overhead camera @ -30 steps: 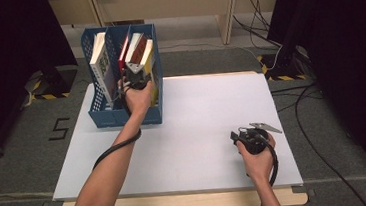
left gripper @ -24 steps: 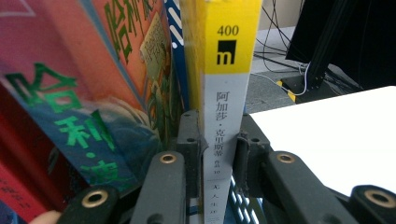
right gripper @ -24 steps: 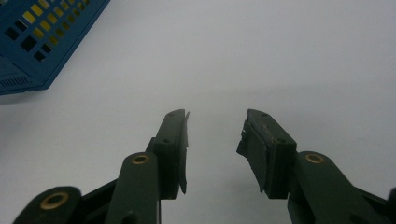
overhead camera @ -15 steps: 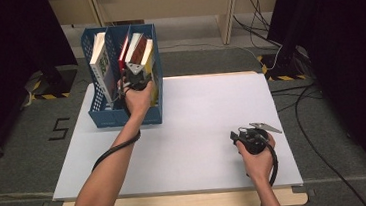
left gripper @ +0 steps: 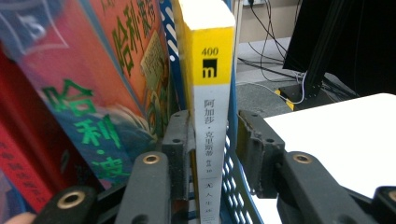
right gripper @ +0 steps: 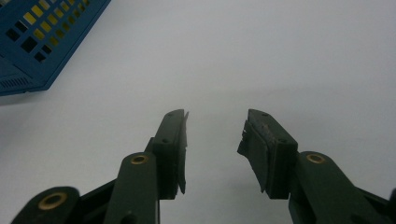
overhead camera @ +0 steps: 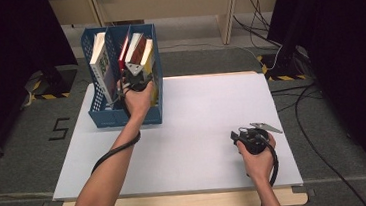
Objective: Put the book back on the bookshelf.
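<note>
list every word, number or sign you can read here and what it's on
"400" with a black "m" logo: top of the yellow book's spine.
"阿加莎·克里斯蒂": lower down the same spine; the smaller characters beneath are too blurred to read.
"哈利·波": orange book cover, partly cut off.
"5": painted on the floor.
White book: print too small to read.

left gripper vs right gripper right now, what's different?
The left gripper is up at the blue file rack with the yellow-and-white book between its jaws, which have just been opening, with a gap on one side. The right gripper sits low over the bare white table, jaws open on nothing. Both have black jaws, each in one hand.
</note>
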Demonstrator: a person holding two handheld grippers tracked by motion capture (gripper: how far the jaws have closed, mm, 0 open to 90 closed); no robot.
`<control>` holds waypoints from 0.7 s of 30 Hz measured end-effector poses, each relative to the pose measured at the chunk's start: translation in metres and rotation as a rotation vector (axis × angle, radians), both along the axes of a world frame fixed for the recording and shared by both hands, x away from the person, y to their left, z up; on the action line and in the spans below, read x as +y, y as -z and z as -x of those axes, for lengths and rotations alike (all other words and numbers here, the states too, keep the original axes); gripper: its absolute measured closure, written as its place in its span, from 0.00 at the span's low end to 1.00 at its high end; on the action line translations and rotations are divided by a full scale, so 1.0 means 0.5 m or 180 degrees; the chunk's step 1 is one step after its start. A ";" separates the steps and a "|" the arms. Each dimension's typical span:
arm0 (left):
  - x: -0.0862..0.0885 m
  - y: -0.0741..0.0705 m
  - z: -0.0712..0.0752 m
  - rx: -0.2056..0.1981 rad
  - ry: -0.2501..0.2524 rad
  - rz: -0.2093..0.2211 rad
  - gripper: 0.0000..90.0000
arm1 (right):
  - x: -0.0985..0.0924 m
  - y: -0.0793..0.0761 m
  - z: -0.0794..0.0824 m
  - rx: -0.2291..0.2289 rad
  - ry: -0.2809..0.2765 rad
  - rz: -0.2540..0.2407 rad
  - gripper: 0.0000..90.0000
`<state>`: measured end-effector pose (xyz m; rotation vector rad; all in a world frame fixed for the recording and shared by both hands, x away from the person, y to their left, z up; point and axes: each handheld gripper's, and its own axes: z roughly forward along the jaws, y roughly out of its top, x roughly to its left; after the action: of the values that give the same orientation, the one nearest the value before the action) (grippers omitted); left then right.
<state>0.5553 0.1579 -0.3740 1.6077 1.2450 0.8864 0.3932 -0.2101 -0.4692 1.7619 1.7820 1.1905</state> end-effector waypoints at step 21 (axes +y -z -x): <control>0.023 -0.011 0.070 -0.0090 0.0144 0.0009 0.64 | 0.002 -0.001 0.001 0.0012 0.0001 -0.0003 0.65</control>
<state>0.5202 0.1692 -0.3685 1.6096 1.1855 0.8756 0.3927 -0.2089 -0.4689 1.7661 1.7837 1.1890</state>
